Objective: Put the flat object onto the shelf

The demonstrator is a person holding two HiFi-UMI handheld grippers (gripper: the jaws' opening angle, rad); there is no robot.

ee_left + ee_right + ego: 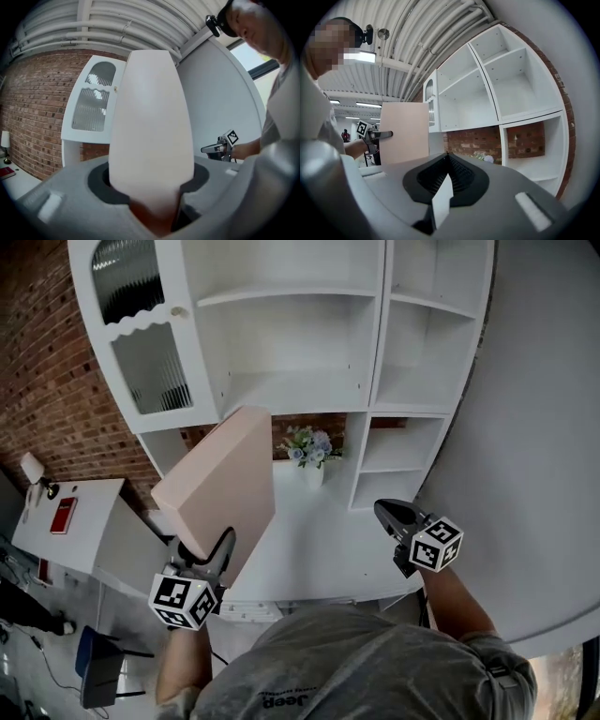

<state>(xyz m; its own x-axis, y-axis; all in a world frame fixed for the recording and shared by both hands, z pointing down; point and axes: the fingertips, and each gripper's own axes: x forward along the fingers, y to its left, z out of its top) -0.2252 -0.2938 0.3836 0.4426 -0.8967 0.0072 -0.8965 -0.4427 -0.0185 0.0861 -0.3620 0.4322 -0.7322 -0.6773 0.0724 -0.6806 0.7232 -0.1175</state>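
L tongs [214, 554] clamped on pink board [220, 484], long axis approx upright, thin edge twd shelf [281, 293]. R tongs [382, 509] closed, empty.

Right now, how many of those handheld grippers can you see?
2. The left gripper, lower left, is shut on the pink flat board; the right gripper, lower right, has its jaws together, empty.

Flower vase [313, 459] on white desk [319, 540] w/ brick wall [56, 399] behind; red item [64, 515] far left.

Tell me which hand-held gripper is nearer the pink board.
Left. The left hand-held gripper clamps the board at its lower edge; the right hand-held gripper, shut on nothing, is apart to its right.
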